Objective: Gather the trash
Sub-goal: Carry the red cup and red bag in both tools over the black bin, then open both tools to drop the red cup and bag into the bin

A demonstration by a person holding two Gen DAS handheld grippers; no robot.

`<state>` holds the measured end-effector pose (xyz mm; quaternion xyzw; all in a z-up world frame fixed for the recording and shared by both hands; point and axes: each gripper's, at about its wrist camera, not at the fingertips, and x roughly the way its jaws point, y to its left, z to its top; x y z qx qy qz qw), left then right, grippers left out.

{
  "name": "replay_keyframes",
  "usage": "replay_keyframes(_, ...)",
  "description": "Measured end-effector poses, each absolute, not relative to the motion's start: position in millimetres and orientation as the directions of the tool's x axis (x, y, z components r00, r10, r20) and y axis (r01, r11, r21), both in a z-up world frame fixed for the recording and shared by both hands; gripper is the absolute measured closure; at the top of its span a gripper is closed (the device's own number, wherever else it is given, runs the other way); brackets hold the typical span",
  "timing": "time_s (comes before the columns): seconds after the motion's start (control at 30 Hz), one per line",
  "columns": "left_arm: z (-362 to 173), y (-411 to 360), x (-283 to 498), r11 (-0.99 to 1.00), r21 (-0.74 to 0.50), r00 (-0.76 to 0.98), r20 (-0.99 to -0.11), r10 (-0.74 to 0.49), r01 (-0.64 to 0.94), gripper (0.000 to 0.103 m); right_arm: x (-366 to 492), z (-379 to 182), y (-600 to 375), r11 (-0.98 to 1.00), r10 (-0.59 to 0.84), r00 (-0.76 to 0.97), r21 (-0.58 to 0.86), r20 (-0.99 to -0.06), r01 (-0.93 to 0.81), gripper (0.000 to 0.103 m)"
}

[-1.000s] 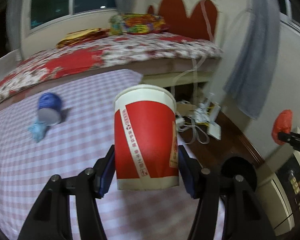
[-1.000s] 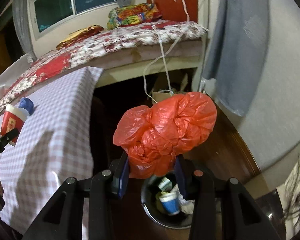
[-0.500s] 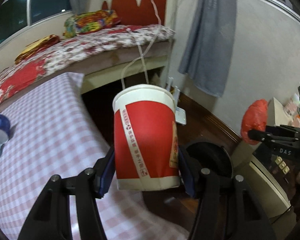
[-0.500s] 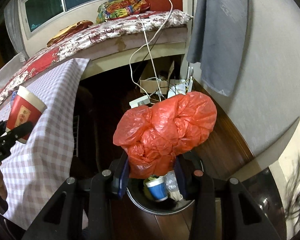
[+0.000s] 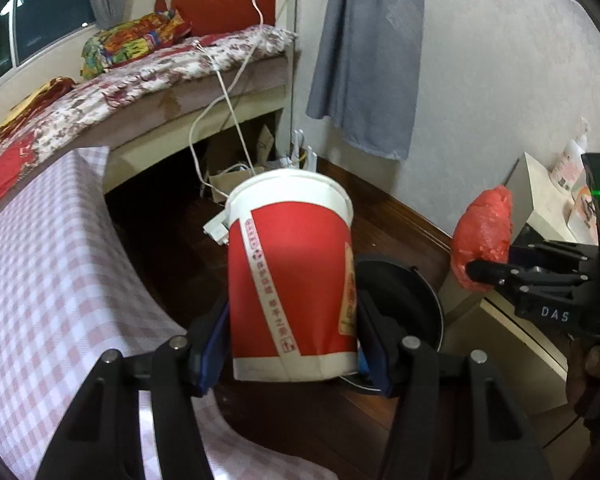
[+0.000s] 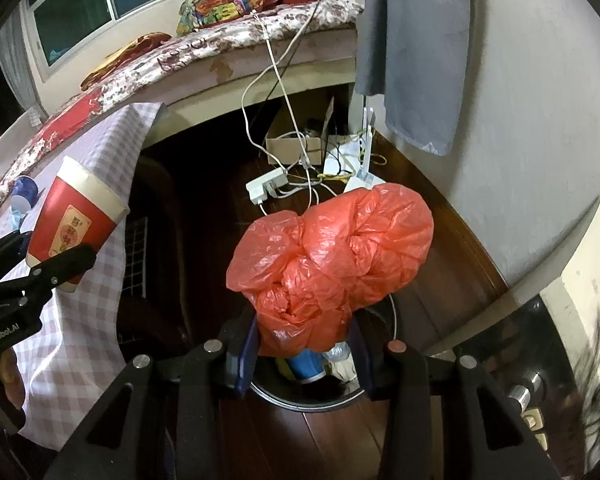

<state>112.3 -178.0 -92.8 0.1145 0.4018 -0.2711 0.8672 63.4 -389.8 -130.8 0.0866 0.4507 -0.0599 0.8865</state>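
Paper cup: A red paper cup (image 5: 290, 276) with a white rim and base stands upright between the fingers of the left gripper (image 5: 292, 344), carried in the air near the trash bin, past the table edge.
Left gripper: Its blue-padded fingers (image 5: 212, 340) press on both sides of the cup's lower half, holding it firmly.
Plastic bag: A crumpled red plastic bag (image 6: 332, 268) is bunched into a ball and held directly above the trash bin.
Right gripper: The right gripper (image 6: 304, 344) has its fingers closed on the bag's lower part; in the left wrist view the same gripper (image 5: 484, 270) appears to the right of the bin, bag (image 5: 482, 240) at its tip.
Trash bin: A round dark trash bin (image 6: 340, 392) sits on the wooden floor (image 6: 340, 448), below both grippers. A blue cup (image 6: 306, 364) and pale litter lie inside it.
Table: A table (image 5: 40, 300) under a pink checked cloth stands to the left of the bin; a second blue cup (image 6: 24, 192) lies on it, well away from the bin.
Floor beyond the bin: A white power strip (image 6: 266, 188), tangled white cables and a cardboard box (image 6: 294, 146) sit farther from the bin, toward the bed.
Bed: A bed (image 5: 140, 76) with a floral cover runs behind the bin.
Wall: A grey cloth (image 5: 374, 52) hangs on the wall above and behind the bin.
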Motion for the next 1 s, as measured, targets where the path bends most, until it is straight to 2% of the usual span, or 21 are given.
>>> replay_keyframes(0.47,-143,-225,116,0.765,-0.047,0.382,-0.846,-0.372,0.642,0.043,56,-176,-403,0.978,-0.01,0.51,0.098,-0.86,0.183,0.06)
replay_keyframes(1.0,-204,-256,134,0.767,-0.095,0.24,-0.919,-0.312,0.635,0.043,77,-252,-406,0.999,0.004,0.38,0.021,-0.925,0.042,0.06)
